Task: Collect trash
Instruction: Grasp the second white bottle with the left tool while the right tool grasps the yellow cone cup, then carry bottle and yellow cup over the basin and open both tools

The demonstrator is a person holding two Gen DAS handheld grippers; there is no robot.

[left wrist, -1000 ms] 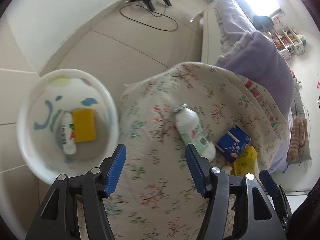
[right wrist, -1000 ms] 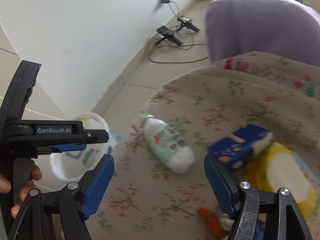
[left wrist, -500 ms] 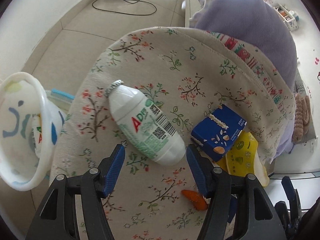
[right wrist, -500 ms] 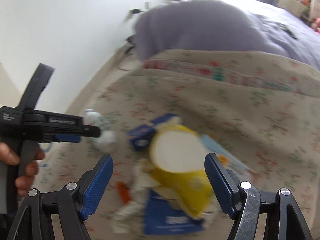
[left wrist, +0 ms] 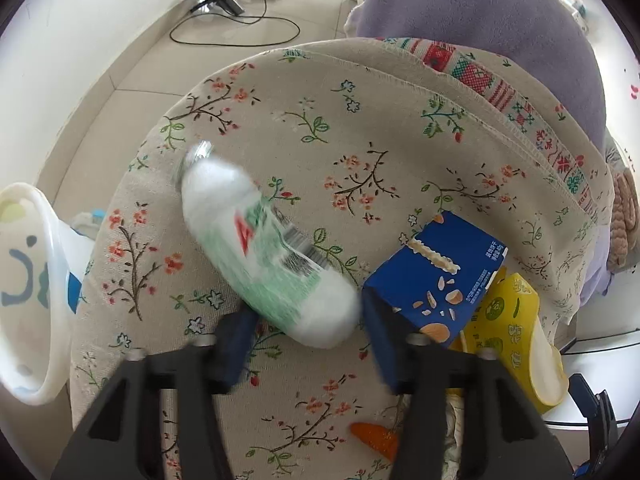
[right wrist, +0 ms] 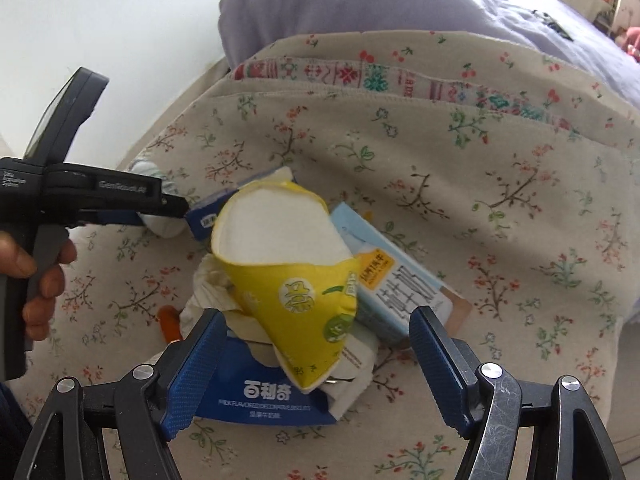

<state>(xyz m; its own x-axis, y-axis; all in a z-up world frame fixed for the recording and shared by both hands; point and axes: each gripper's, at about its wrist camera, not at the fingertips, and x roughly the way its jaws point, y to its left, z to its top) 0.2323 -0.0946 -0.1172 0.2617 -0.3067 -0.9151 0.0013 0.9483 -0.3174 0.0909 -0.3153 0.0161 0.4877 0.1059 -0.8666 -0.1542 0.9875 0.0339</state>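
Floral cloth (left wrist: 360, 148) is spread over a rounded surface beside a bed with a lilac blanket (left wrist: 480, 12), and pale floor tiles (left wrist: 132, 68) with a black cable are seen beyond. On the cloth a white bottle (left wrist: 256, 248) with a green label lies on its side, blurred, its lower end between the jaws of the left gripper (left wrist: 306, 332). These jaws are closing, and whether they already press on the bottle cannot be told. Just right of the bottle a blue carton (left wrist: 436, 276) lies against a yellow wrapper (right wrist: 296, 276). A white bin (left wrist: 24, 292) is seen at the left edge, off the cloth. The right gripper (right wrist: 316, 344) is held with its jaws well apart over the yellow wrapper, nothing being gripped. Beneath the wrapper lie a blue packet (right wrist: 260, 400), crumpled tissue (right wrist: 208, 296) and a light blue carton (right wrist: 400, 292). An orange scrap (left wrist: 374, 436) lies nearby.
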